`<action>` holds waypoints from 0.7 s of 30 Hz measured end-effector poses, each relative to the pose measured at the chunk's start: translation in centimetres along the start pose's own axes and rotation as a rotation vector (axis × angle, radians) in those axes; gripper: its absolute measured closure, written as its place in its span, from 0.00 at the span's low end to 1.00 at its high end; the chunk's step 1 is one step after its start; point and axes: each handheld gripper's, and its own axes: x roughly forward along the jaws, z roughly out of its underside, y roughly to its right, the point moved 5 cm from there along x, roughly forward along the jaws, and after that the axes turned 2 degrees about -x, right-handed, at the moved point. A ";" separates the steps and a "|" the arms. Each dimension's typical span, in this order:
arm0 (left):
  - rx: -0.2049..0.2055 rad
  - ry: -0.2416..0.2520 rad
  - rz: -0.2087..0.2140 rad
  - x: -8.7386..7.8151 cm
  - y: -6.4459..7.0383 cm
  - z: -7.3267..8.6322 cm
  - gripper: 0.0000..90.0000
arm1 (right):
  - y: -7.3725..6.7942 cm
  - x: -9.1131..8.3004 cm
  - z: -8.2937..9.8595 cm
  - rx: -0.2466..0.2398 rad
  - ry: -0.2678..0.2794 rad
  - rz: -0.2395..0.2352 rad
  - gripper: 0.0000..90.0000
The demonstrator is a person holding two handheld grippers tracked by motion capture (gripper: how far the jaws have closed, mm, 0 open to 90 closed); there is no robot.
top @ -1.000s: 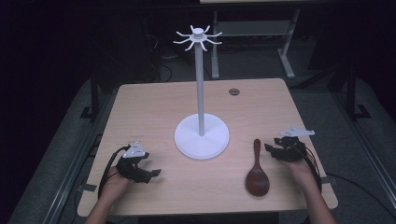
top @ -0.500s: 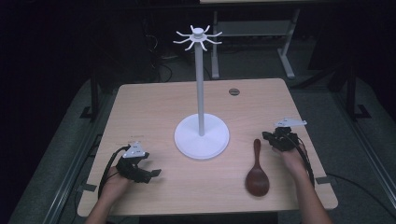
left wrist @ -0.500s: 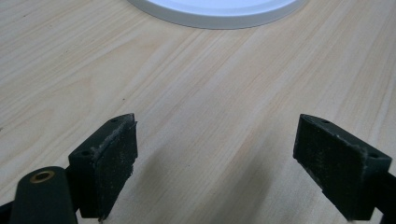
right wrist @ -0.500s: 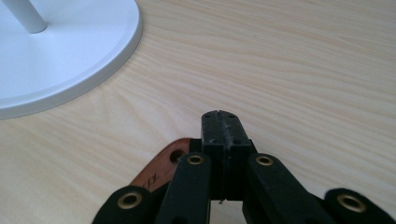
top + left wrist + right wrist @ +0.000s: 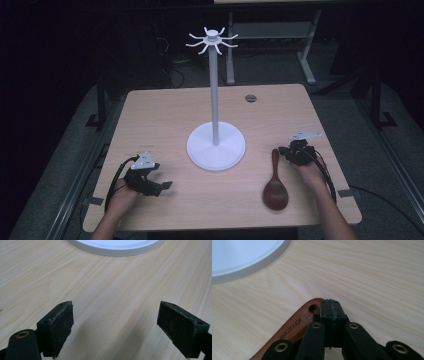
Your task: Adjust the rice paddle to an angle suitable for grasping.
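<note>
Your right claw [image 5: 330, 305] is pressed shut, empty, just beside the spoon's [image 5: 294, 326] holed handle end, probably lining up a grip for hanging it on the stand [image 5: 215, 145], while your left claw [image 5: 115, 327] waits wide open.

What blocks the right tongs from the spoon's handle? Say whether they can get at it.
Probably yes: nothing blocks them. The right tongs sit beside the handle end of the spoon on the table, but they are shut and must open first.

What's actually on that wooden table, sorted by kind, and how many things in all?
Tall white stand with a round base and hooks on top: 1
Dark reddish-brown wooden spoon: 1
Black hand-held two-jaw grippers: 2, the left gripper and the right gripper
Total: 4
</note>
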 end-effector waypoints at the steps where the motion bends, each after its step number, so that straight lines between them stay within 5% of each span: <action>1: 0.000 0.000 0.000 0.0 0.0 0.0 0.15 | 0.0 0.0 0.0 0.000 0.000 0.000 0.99; 12: 0.002 -0.005 0.001 0.0 0.0 0.0 0.15 | -0.6 0.1 0.3 0.014 -0.014 -0.048 0.99; 21: 0.000 -0.005 0.002 0.1 0.0 0.0 0.15 | -2.9 0.4 -0.3 -0.048 0.000 -0.115 1.00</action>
